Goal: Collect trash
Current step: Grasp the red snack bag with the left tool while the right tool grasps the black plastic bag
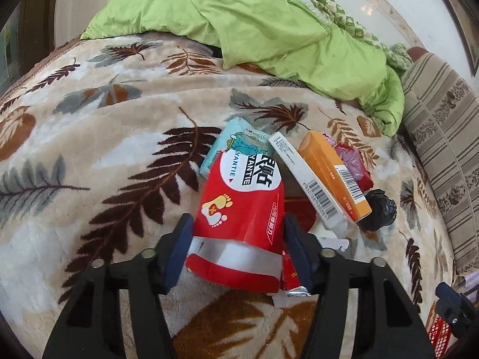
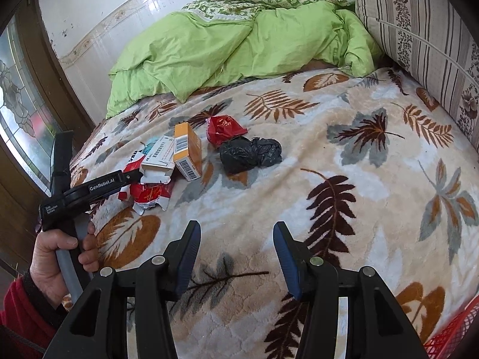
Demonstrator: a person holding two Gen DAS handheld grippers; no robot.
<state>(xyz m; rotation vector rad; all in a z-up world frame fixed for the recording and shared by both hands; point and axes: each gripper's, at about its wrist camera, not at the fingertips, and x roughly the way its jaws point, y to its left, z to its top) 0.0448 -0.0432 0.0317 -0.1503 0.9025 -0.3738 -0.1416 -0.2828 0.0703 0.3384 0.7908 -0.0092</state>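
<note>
Trash lies in a pile on the leaf-patterned blanket (image 2: 344, 161). My left gripper (image 1: 238, 230) has its fingers on both sides of a red foot-print packet (image 1: 239, 209) and looks shut on it. Behind it lie a light blue tissue pack (image 1: 230, 143), a white box (image 1: 302, 176), an orange box (image 1: 335, 173), a red wrapper (image 1: 356, 161) and a crumpled black bag (image 1: 378, 206). In the right wrist view my right gripper (image 2: 236, 239) is open and empty above the blanket, nearer than the orange box (image 2: 187, 149), white box (image 2: 158, 158), red wrapper (image 2: 224, 128) and black bag (image 2: 250, 154). The left gripper (image 2: 98, 185) shows at left.
A green duvet (image 2: 233, 51) is bunched at the far side of the bed. A striped cushion (image 2: 419, 39) stands along the right. A red plastic basket (image 2: 452, 335) sits at the lower right corner. A window (image 2: 21, 104) is at left.
</note>
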